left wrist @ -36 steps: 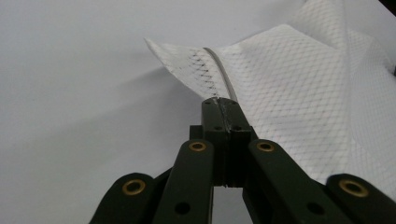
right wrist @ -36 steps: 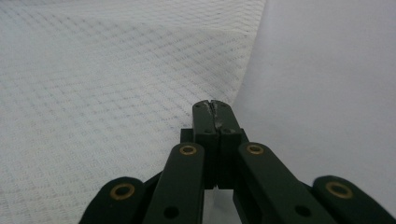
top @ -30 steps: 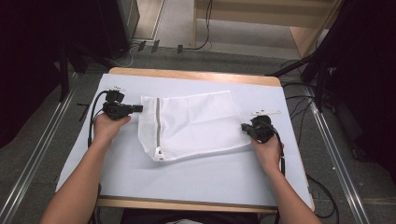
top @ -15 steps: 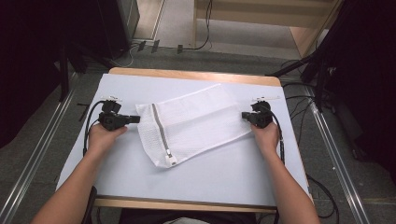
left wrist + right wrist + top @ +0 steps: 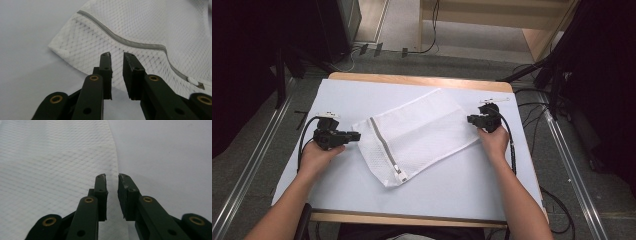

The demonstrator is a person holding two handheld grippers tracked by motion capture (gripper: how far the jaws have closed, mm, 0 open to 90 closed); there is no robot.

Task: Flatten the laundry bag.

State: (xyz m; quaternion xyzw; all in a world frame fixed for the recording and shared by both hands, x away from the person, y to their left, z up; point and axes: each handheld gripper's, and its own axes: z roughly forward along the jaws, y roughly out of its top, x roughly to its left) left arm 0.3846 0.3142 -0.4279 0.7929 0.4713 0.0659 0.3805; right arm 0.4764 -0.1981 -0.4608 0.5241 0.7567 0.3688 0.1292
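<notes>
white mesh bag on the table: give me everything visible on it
The white mesh laundry bag is a flat rectangle of fine netting lying askew on the pale table cover. A grey zipper runs near its left short edge, with a white pull tab at the near end; the zipper looks closed. It seems empty and mostly smooth. The left gripper and the right gripper sit at opposite ends; their jaws have just been opening, with nothing between them.

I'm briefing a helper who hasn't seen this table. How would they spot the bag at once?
On the pale table top, look in the middle, between the person's two hands. The white mesh laundry bag lies flat and askew there, marked by a grey zipper near its left end.
</notes>
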